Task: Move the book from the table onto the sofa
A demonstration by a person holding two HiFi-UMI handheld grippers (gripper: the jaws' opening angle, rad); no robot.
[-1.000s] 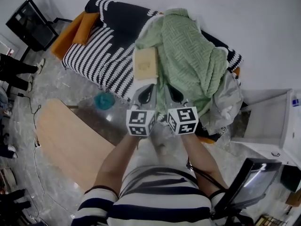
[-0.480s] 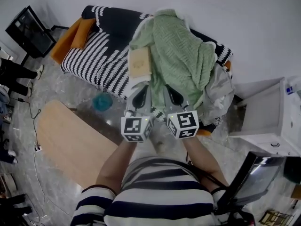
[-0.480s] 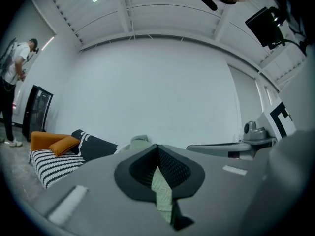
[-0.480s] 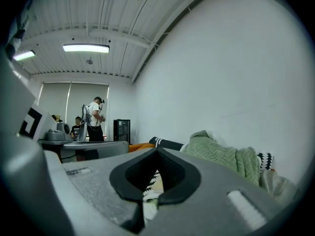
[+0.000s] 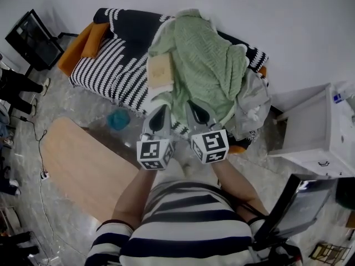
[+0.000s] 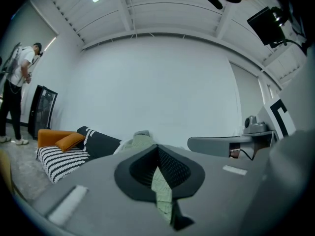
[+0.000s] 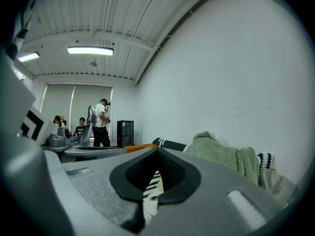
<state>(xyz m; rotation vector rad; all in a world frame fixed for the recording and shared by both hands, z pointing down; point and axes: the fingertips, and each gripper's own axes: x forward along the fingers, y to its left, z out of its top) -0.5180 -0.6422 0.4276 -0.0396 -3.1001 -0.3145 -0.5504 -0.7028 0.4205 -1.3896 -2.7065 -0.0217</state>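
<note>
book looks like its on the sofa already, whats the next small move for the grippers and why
Probably just draw both back and lower them to rest. The book lies on the sofa beside the green blanket, and the left gripper and right gripper are both shut on nothing, clear of it.

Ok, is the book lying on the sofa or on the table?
On the sofa. The book lies flat on the striped seat of the sofa, right beside the green blanket, well away from the wooden table.
</note>
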